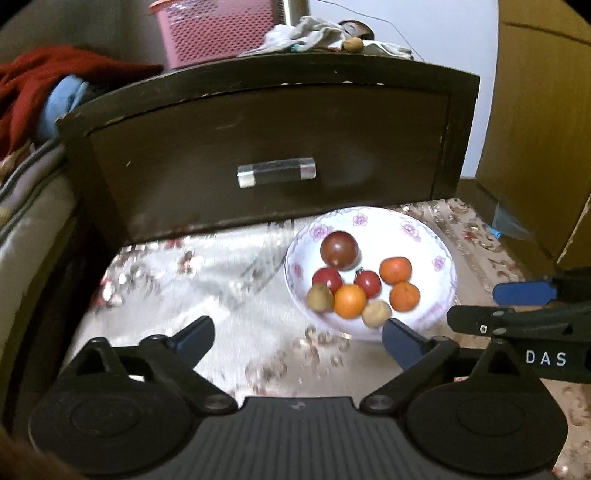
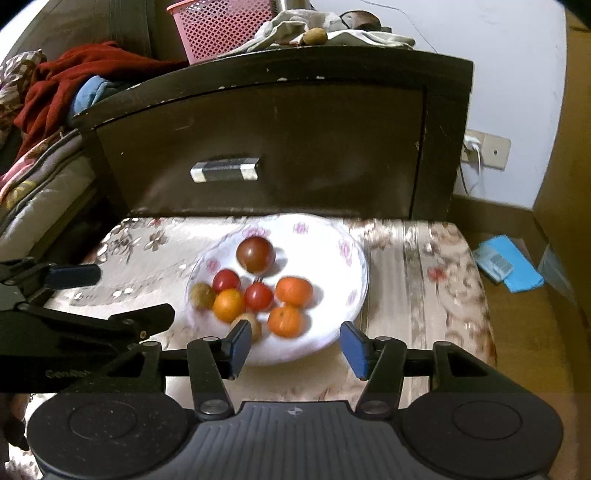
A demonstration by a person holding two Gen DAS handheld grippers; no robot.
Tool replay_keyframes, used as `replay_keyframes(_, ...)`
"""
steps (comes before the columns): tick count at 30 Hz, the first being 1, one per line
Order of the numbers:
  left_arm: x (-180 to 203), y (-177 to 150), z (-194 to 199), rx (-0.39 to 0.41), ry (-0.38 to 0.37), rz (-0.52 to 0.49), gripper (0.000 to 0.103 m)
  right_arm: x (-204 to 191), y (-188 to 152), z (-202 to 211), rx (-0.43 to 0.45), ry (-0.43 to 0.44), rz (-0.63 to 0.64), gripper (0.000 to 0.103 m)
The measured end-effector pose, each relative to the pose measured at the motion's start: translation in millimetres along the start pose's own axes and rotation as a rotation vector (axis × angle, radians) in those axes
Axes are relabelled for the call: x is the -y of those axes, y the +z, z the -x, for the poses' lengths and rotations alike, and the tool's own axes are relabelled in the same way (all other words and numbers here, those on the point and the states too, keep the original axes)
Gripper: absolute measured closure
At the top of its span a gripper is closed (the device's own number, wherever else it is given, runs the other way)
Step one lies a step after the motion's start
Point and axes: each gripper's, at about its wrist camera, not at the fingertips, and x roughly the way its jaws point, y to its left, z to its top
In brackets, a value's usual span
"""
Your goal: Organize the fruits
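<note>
A white flowered bowl sits on a floral-clothed surface. In it lie a dark red-brown tomato, two small red tomatoes, three oranges and two brownish fruits. My left gripper is open wide with nothing between its fingers, just in front and left of the bowl. My right gripper is open over the bowl's near rim, its pads touching nothing. Another brown fruit rests on top of the cabinet.
A dark wooden nightstand with a drawer handle stands right behind the bowl. A pink basket and crumpled cloth lie on its top. Bedding and a red garment are at left; a blue packet lies on the floor at right.
</note>
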Motion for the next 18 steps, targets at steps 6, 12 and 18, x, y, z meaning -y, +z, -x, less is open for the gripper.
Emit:
replay_keyframes(6, -8.3, -25.9, 23.5, -0.005, 0.053, 0.028, 0.0, -13.6, -19.2, 23.5, -0.005, 0.027, -0.012, 0.052)
replay_keyframes(12, -12.5, -48.6, 39.4, -0.031, 0.061, 0.054, 0.0, -27.1, -37.4, 40.6, -0.015, 0.037, -0.006, 0.05)
replay_keyframes(18, -6.0, -65.6, 53.4, -0.037, 0.085, 0.026, 0.0, -35.1, -54.6, 50.8, -0.037, 0.039, -0.011, 0.05)
